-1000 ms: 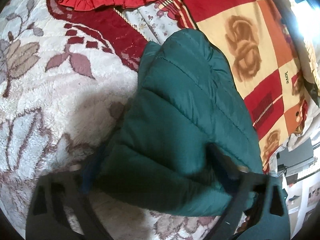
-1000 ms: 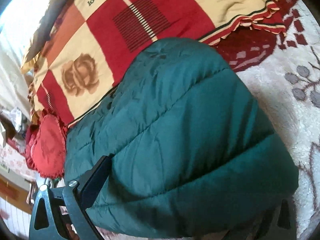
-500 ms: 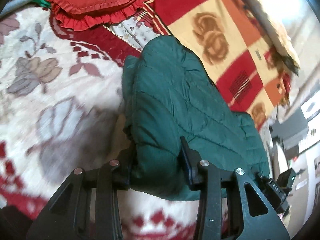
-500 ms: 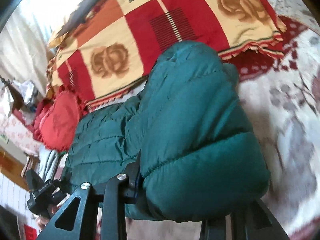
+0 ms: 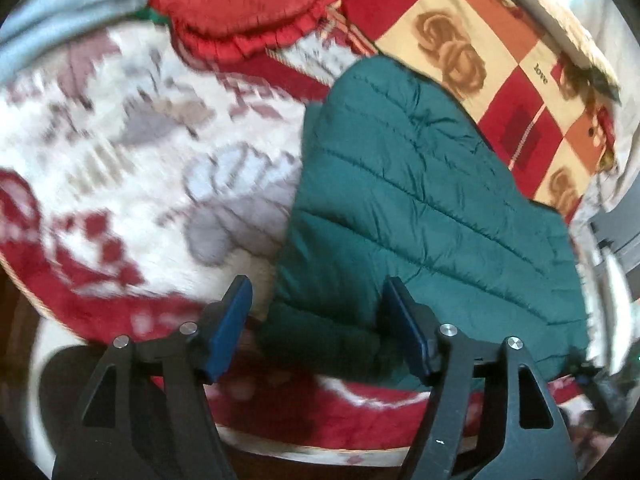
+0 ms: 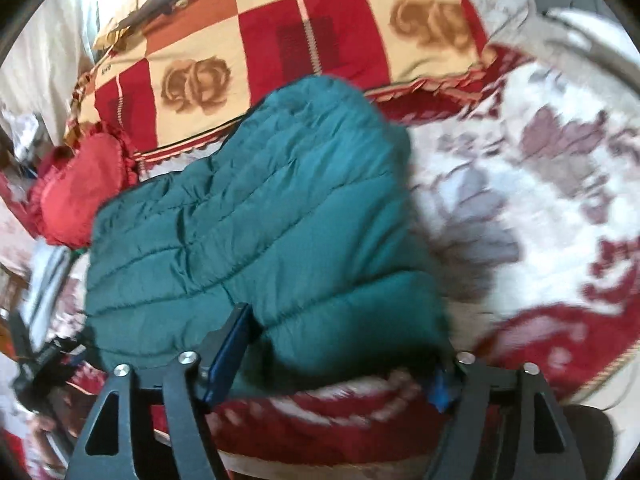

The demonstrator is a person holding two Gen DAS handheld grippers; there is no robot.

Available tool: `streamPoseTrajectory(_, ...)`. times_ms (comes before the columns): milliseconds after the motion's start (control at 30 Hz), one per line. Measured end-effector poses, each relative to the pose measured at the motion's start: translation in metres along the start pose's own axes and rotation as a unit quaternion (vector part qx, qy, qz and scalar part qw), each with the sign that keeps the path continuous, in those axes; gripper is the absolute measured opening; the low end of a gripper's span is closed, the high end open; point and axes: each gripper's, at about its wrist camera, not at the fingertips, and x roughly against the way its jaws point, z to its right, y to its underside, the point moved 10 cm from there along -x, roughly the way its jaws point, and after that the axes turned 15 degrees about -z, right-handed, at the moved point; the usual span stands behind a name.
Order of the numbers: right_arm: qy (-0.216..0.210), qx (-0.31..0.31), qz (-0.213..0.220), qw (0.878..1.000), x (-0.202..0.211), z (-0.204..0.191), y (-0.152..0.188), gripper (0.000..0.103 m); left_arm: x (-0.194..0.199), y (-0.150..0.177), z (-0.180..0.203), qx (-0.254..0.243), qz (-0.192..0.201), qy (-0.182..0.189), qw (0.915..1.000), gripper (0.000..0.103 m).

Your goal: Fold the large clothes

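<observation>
a: what's different with the left tool (image 5: 316, 322) from a moment ago?

b: it has let go. half a second back its blue pads were pinched on the near edge of the green puffer jacket (image 5: 420, 220); now the jaws stand wide apart, released, with the jacket's near left corner lying loose between them.

a: and the right tool (image 6: 340, 354)?

b: same story. its jaws are spread, the left pad just beside the jacket's near hem, the right pad partly hidden under the bulge of that hem. i judge it freed too, nothing gripped.

a: so where does the jacket sit now?

b: flat on the floral blanket (image 5: 132, 168) of the bed, quilted panel up, running from the near edge toward the checked rose quilt (image 6: 304, 40) at the far side. it is no longer lifted in a bunch as it was a second ago. the red ruffled cushion (image 5: 244, 4) lies to the far left of it, apart.

a: meaning for the fold?

b: one fold looks laid down and set. the bundle still seems long, so i'd guess another fold across it is needed, with both tools regripping an end. the puffy hem may spring back open.
</observation>
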Motion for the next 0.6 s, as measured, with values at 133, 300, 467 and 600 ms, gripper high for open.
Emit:
streamPoseTrajectory(133,0.050,0.008,0.022,0.998,0.020,0.008,0.014,0.078,0.023,0.011,0.010,-0.021,0.039,-0.030,0.9986,0.069)
streamPoseTrajectory(300,0.035,0.021,0.045,0.998,0.043,-0.006,0.021,0.079,0.034,0.022,0.029,-0.044,0.052,-0.038,0.9969,0.069)
streamPoseTrajectory(467,0.022,0.051,0.068,0.996,0.057,-0.044,0.019,0.081,0.043,0.029,0.053,-0.074,0.064,-0.054,0.9937,0.069)
streamPoseTrajectory(600,0.016,0.080,0.078,0.994,0.059,-0.078,0.020,0.084,0.049,0.034,0.073,-0.092,0.069,-0.053,0.9920,0.069)
